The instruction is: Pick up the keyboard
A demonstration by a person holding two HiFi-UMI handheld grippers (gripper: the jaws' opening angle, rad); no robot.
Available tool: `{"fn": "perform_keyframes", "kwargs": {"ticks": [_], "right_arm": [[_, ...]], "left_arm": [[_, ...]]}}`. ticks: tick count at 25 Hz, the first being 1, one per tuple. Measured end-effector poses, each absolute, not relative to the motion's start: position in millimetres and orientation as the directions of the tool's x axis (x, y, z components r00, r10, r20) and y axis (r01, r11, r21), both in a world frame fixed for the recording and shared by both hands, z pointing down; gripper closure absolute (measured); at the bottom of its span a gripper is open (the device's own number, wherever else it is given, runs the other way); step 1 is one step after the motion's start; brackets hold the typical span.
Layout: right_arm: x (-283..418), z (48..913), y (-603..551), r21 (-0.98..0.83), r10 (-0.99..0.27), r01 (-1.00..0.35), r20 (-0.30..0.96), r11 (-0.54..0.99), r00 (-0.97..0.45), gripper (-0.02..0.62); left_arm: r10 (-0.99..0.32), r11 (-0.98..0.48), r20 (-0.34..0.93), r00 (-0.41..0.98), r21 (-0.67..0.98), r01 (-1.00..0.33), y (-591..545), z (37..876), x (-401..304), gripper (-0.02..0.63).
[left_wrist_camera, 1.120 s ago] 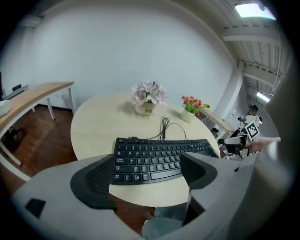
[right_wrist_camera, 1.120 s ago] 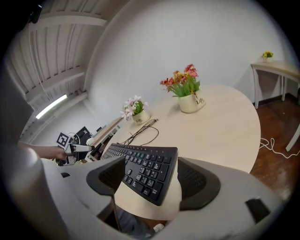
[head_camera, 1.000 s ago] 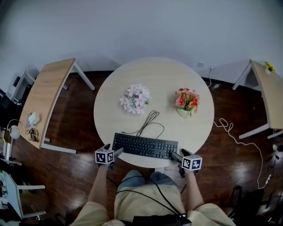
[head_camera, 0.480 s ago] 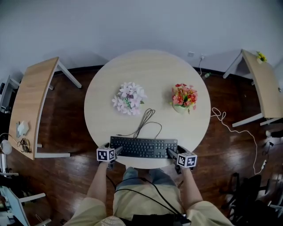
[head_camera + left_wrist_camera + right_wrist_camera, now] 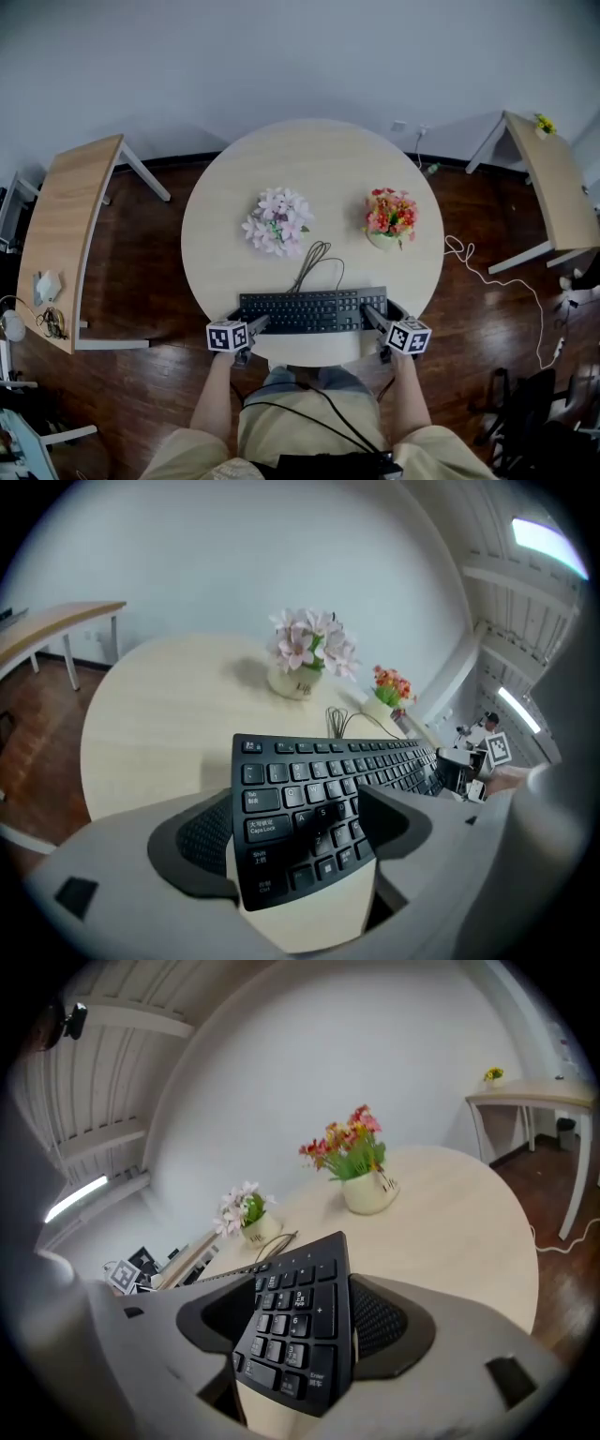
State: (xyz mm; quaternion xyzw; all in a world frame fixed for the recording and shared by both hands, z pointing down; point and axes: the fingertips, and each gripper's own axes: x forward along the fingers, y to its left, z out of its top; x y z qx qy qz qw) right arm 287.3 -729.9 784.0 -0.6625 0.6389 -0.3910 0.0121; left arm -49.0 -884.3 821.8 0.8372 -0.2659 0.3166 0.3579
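A black keyboard (image 5: pixel 312 310) lies across the near part of the round beige table (image 5: pixel 319 159), its cable (image 5: pixel 316 260) coiled behind it. My left gripper (image 5: pixel 251 327) is shut on the keyboard's left end. In the left gripper view one jaw lies over the keys of the keyboard (image 5: pixel 328 780) and the other under it, at the left gripper (image 5: pixel 300 841). My right gripper (image 5: pixel 372 323) is shut on the number-pad end. In the right gripper view the keyboard (image 5: pixel 295 1302) sits pinched in the right gripper (image 5: pixel 305 1335). Whether the keyboard is off the tabletop is unclear.
A pot of pink flowers (image 5: pixel 277 221) and a pot of red flowers (image 5: pixel 392 214) stand behind the keyboard. Wooden side desks stand at the left (image 5: pixel 66 225) and right (image 5: pixel 553 178). A white cord (image 5: pixel 487 277) trails on the dark wood floor.
The keyboard, earlier slanted at the table's near edge, now lies level between both grippers and a little farther in from the edge. Both grippers moved with it.
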Motion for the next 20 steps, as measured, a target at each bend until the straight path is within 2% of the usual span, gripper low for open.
{"fn": "perform_keyframes", "kwargs": {"ticks": [3, 6, 12, 15, 20], "right_arm": [[300, 729, -757, -0.46, -0.903, -0.881, 0.417, -0.113, -0.102, 0.275], [305, 667, -783, -0.408, -0.954, -0.912, 0.287, -0.036, -0.091, 0.275], [309, 546, -813, -0.291, -0.997, -0.955, 0.034, 0.06, -0.073, 0.275], [305, 499, -822, -0.246, -0.996, -0.966, -0.061, 0.084, -0.072, 0.275], [306, 433, -823, -0.174, -0.977, -0.98, -0.202, 0.099, -0.063, 0.275]], "left_arm": [[-0.305, -0.603, 0.608, 0.733, 0.472, -0.643, -907, 779, -36, 0.232], [-0.41, -0.629, 0.485, 0.772, 0.462, -0.625, -935, 721, -30, 0.235], [-0.579, -0.729, 0.251, 0.776, 0.268, -0.63, -987, 581, -25, 0.235], [-0.622, -0.753, 0.12, 0.774, 0.182, -0.633, -1002, 513, -28, 0.235], [-0.641, -0.765, -0.026, 0.767, 0.092, -0.637, -1002, 438, -30, 0.235]]}}
